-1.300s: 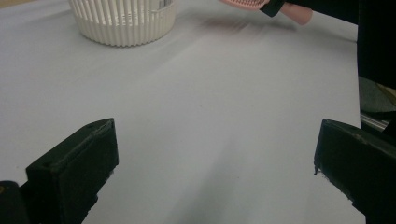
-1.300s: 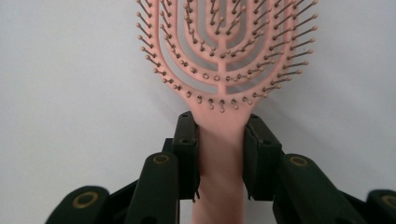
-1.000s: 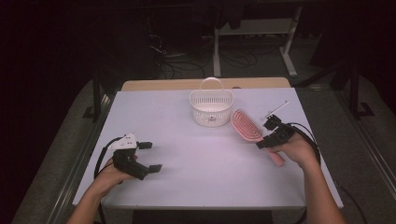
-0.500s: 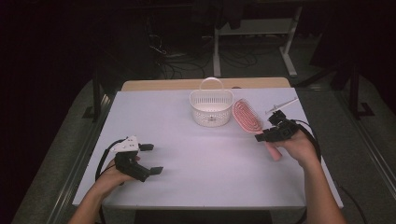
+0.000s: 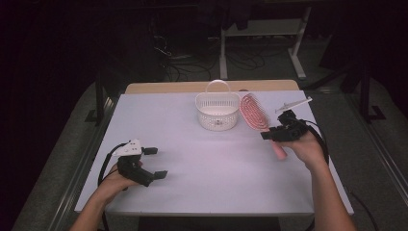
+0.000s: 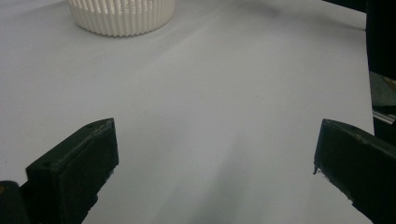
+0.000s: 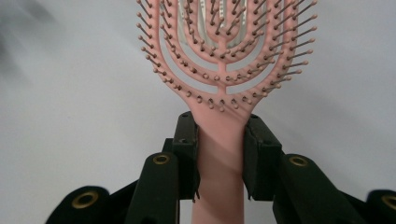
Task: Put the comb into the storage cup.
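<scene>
High view: my right gripper lifts the pink hairbrush just right of the white basket; it could clip the rim.

Left gripper view: fingers apart, holding nothing, well short of the basket.

Right gripper view: fingers clamp the brush neck. No readable writing.

The table is evenly lit while the room around it lies nearly black; shadows are soft, the right gripper view's left edge blurs
</scene>
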Demonstrator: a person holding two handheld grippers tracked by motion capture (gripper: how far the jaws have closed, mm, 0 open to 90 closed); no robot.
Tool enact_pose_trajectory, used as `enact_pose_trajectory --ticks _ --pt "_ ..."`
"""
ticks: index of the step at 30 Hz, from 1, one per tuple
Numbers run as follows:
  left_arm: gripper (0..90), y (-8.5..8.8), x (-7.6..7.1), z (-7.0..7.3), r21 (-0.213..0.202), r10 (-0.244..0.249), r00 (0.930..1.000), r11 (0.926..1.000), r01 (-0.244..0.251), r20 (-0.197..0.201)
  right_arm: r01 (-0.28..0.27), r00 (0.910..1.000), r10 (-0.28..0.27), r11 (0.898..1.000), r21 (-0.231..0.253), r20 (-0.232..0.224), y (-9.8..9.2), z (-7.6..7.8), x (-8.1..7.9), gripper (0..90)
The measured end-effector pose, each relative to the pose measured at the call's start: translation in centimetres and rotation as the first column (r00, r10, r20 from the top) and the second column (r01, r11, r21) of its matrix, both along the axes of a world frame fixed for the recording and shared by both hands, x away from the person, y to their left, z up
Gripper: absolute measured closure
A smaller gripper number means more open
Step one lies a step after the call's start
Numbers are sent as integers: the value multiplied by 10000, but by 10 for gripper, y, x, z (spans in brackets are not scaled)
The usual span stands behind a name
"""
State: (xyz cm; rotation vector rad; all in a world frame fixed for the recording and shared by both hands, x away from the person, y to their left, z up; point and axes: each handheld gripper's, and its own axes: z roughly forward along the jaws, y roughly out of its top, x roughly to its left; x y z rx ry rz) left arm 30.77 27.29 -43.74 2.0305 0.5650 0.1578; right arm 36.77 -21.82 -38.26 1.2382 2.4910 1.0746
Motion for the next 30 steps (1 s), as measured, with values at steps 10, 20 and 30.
enact_pose_trajectory --ticks 10,20,30 --pt "0 0 1 0 -17 -30 9999 10000 29 -148 40 9995 -49 9996 294 319 2 6 5 686" --pt "2 0 0 0 -80 -19 10000 10000 19 -24 12 9971 -48 9989 470 765 10 18 13 686" --pt "2 1 0 0 -94 -10 10000 10000 10 -8 -19 9940 -57 9976 687 1094 17 28 24 686"
